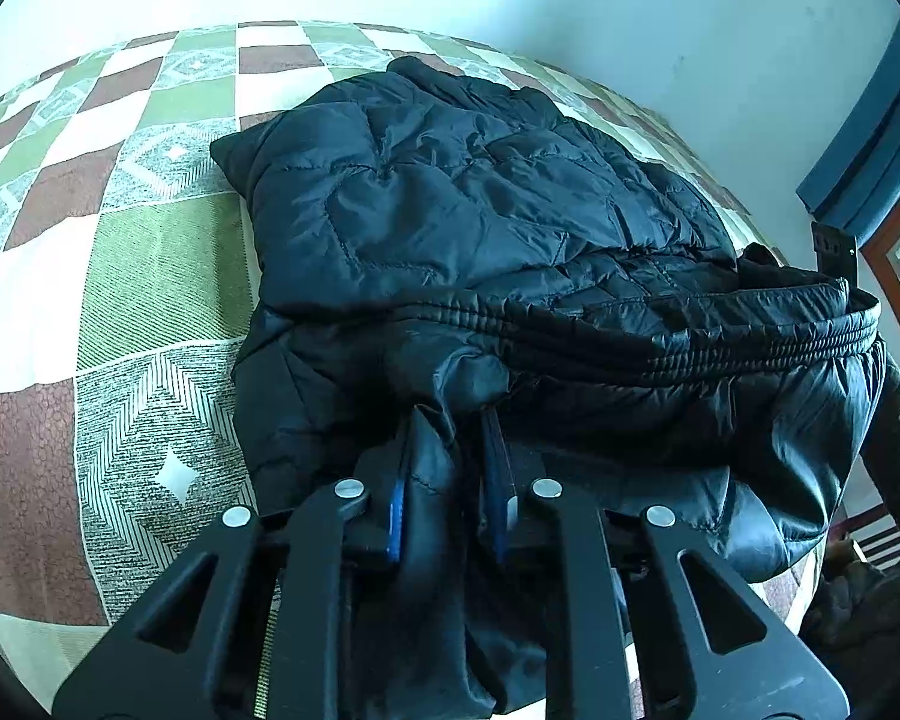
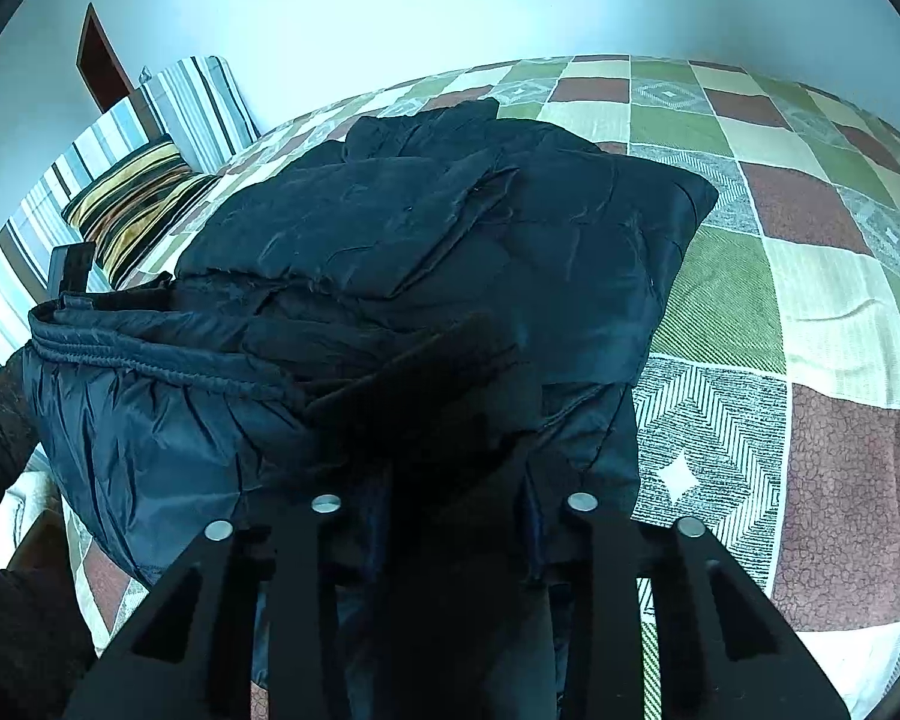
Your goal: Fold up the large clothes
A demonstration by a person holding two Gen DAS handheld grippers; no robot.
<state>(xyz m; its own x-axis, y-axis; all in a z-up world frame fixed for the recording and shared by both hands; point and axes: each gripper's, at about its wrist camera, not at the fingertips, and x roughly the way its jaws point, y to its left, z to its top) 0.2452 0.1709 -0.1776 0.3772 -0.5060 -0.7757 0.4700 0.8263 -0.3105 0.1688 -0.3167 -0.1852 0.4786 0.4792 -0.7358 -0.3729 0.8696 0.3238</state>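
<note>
- Jacket (image 1: 450, 198) hem is what we have in hand: our left gripper (image 1: 450, 462) is pinched on a bunched fold of the dark fabric, which fills the gap between its blue-lined fingers (image 1: 397, 516).
- Our right gripper (image 2: 450, 480) sits deep in shadowed cloth; we judge it is clamped on the same lower edge, but the fingertips are buried, so we cannot tell for certain.
- Both grips look level with each other, at 6 o'clock in each wrist view, with the elastic hem band (image 1: 720, 336) raised between them. We judge the step is carrying this bottom edge over toward the collar end at 12 o'clock.
- To do it well, we should lift both ends evenly, keep the band taut, lay it flat on the quilted body, and let go only once it rests there.
- Slippery shell fabric may slide or puff back, so a press along the new crease would help.
- Looks: a dark navy, shiny, quilted puffer, already narrowed into a rough rectangle, sides tucked in.
- It lies on a bedspread (image 1: 150, 276) checked in green, cream and brown; striped pillows (image 2: 138, 204) sit at 10 o'clock in the right view.
</note>
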